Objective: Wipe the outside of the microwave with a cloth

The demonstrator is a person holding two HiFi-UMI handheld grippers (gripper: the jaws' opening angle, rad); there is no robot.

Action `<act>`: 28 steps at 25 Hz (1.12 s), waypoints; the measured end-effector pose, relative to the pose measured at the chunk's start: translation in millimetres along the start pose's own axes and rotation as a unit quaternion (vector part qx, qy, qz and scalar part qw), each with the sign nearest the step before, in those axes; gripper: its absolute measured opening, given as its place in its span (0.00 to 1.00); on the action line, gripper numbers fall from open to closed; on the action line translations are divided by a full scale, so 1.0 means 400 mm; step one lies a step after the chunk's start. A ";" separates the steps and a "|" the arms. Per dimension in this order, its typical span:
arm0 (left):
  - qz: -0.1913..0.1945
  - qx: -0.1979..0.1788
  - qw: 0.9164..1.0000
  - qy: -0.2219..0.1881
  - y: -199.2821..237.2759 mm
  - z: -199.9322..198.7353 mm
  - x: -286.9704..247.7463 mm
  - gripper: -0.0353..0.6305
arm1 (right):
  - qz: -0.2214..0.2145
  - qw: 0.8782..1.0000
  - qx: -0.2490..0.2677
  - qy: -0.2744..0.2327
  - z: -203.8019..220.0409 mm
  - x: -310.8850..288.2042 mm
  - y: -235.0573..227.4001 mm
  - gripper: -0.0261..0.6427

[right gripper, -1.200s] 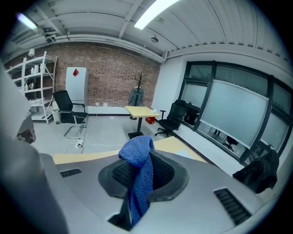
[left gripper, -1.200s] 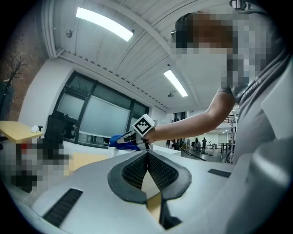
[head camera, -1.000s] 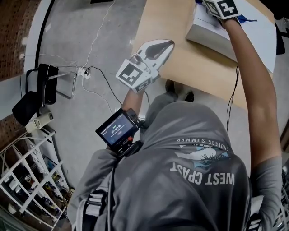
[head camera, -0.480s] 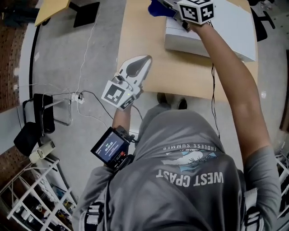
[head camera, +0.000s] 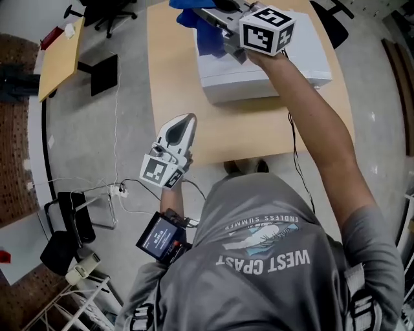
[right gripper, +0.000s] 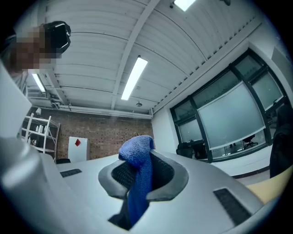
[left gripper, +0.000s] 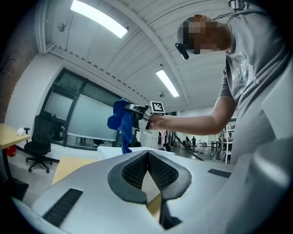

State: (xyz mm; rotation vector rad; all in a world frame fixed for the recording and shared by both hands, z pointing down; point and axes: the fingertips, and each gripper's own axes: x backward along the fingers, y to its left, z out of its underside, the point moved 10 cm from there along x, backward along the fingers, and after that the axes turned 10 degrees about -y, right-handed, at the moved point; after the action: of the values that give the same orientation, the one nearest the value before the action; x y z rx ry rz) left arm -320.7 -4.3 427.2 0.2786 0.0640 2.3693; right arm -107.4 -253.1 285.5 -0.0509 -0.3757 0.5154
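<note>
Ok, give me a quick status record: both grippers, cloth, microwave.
left gripper: shut, empty, by the table's left edge
right gripper: shut on cloth, raised over the microwave
cloth: blue, hanging from the jaws over the microwave's left end; contact unclear
microwave: white, on the table

Left gripper (left gripper: 147, 157): jaws closed together, nothing between them.
Beyond it, a person's outstretched arm holds the right gripper (left gripper: 133, 111) above the white microwave (left gripper: 110, 150); a blue cloth (left gripper: 121, 125) hangs from its jaws. Tan table (left gripper: 73, 165) below, office chair (left gripper: 39, 137) at left.
</note>
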 end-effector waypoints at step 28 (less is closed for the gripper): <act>0.057 -0.068 0.996 -0.016 -0.070 -0.084 -0.450 0.09 | 0.180 0.981 0.074 -0.025 -0.299 0.698 -0.472 0.13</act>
State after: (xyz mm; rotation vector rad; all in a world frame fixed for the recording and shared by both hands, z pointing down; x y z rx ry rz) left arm -182.4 -106.1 358.3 0.2598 -0.1323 2.4675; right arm 249.6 -275.2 295.2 0.0395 -0.3787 0.9027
